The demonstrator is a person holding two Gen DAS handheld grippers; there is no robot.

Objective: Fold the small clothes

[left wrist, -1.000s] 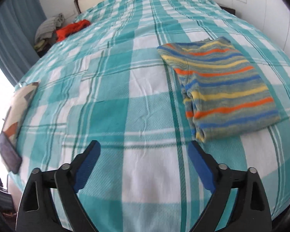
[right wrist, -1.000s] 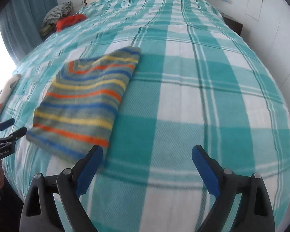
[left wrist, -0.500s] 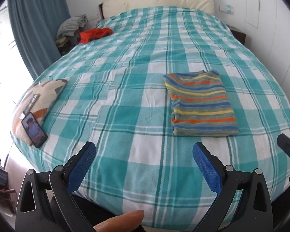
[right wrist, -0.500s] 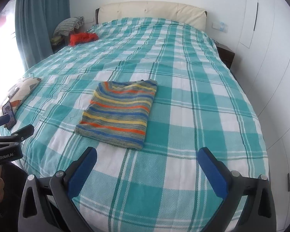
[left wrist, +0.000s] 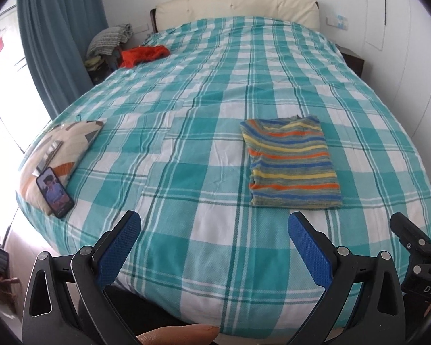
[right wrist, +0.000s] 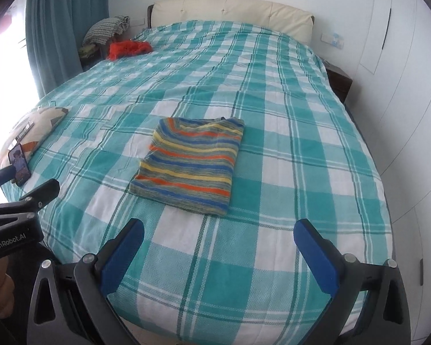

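Folded multicoloured striped knit garment (left wrist: 293,162) lies flat on teal-and-white plaid bed (left wrist: 186,115); left tongs (left wrist: 214,247) and right tongs (right wrist: 218,254) gape wide, empty, near it.

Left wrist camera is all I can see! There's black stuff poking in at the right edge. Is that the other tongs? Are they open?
Observer: Yes. The right tongs are wide open, with nothing between the blue pads.
Operator: Are they touching the stripy jumper?
Observer: No. The striped jumper lies folded on the bed beyond their tips, apart from them.
Operator: Can you see my tongs from there?
Observer: Yes, the left tongs show at the left edge, with "GenRobot.AI" printed on the body.
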